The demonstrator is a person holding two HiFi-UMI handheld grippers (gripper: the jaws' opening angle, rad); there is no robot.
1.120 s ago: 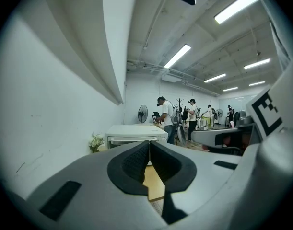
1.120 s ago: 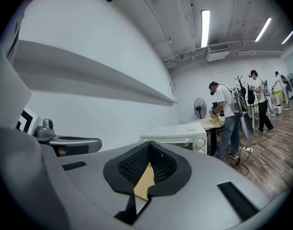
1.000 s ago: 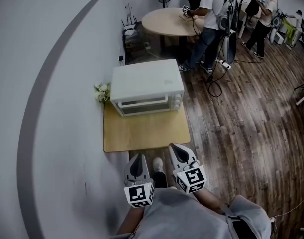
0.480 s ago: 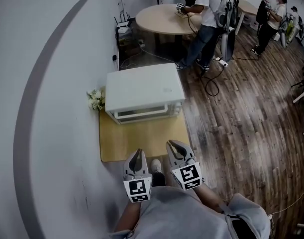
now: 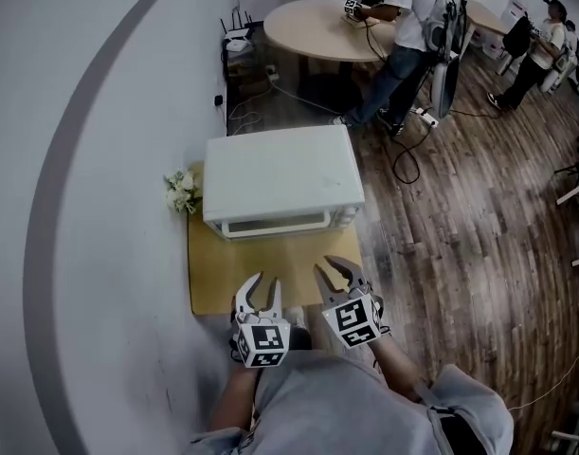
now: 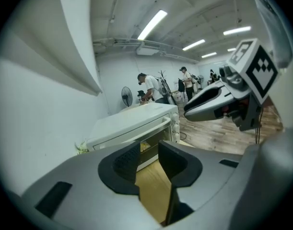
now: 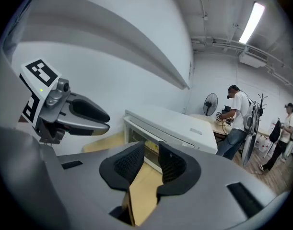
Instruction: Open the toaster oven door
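Approach is judged to be the step in hand: the toaster oven (image 5: pixel 284 183) is seen at the centre of the head view, set on a low wooden table (image 5: pixel 270 263) against the wall, and its door (image 5: pixel 275 224) is shut and untouched. The left gripper (image 5: pixel 260 290) and the right gripper (image 5: pixel 336 273) are held side by side at the lower middle of that frame, over the table's near edge and well apart from the oven. Both pairs of jaws have just been opening and are now spread, the left wider than the right, with nothing between them. For the next move, one gripper is likely to be needed at the pale bar (image 6: pixel 132 132) along the door's top edge, closed around it, so that the door can be swung out and down. No brand or label can be read on the oven. Only black-and-white square markers are carried on the grippers' cubes, and no letters are made out.
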